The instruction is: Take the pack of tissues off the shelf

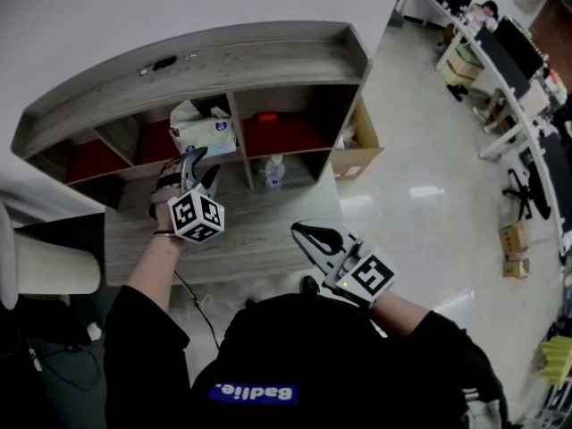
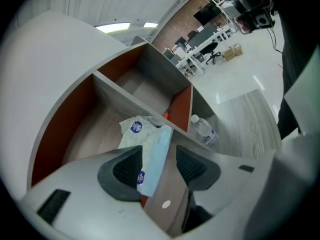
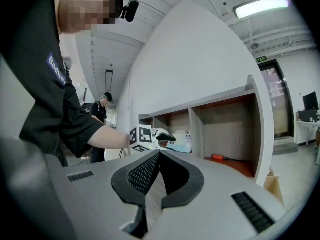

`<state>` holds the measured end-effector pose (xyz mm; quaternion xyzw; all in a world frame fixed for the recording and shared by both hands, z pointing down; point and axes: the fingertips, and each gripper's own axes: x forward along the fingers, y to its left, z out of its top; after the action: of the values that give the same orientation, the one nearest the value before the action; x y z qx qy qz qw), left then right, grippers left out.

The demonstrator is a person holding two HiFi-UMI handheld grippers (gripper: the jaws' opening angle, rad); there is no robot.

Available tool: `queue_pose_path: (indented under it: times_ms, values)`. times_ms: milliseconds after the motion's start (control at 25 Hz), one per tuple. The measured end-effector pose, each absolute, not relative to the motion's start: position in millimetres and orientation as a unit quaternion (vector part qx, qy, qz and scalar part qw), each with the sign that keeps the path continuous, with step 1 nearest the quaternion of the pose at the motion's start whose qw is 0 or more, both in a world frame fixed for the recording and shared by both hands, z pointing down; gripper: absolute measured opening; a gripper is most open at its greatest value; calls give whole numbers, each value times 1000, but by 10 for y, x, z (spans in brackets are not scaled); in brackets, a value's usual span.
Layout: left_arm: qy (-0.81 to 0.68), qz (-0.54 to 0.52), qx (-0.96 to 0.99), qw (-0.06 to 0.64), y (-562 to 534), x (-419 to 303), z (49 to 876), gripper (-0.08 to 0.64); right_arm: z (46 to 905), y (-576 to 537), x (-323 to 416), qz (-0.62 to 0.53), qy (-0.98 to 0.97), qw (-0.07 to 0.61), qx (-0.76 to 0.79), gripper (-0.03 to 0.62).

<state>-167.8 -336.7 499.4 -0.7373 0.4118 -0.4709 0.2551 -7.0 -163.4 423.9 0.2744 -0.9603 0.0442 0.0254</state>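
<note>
The pack of tissues (image 1: 204,130), pale blue and white with round blue labels, sits in a red-backed compartment of the grey wooden shelf (image 1: 206,56), beside a divider. My left gripper (image 1: 198,164) is open at the compartment's mouth. In the left gripper view the pack (image 2: 150,151) reaches down between the jaws of the left gripper (image 2: 159,149); it lies against the left pad, with a gap to the right pad. My right gripper (image 1: 308,233) is shut and holds nothing, low and to the right of the shelf front. In its own view the right gripper (image 3: 159,153) has its pads touching.
A water bottle (image 1: 274,172) stands in a lower compartment right of the pack. An orange-handled tool (image 1: 268,116) lies in the neighbouring red compartment. A cardboard box (image 1: 357,155) sits at the shelf's right end. Office desks and chairs (image 1: 500,61) line the far right.
</note>
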Motion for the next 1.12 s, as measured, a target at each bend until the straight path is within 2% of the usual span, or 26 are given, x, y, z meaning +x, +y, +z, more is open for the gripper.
queue_pose_path:
  times_ms: [600,800,960,1120]
  values:
    - [390,-553,-669,309,-3688,-1735,5227,216,4334,-1623,32,46,-954,44,291,29]
    - [391,-571,-654,307,-3765,-1794,5323,212,4352,-1617,59,50,-953,47,296,29]
    - [389,-575,-654,302,-3795,-1817,5363,141,4371,-1614,93,53,-951,53,300,29]
    - [383,-577,-656,298,-3777,-1814,5382,103,4363,-1617,114,53,-950,53,304,29]
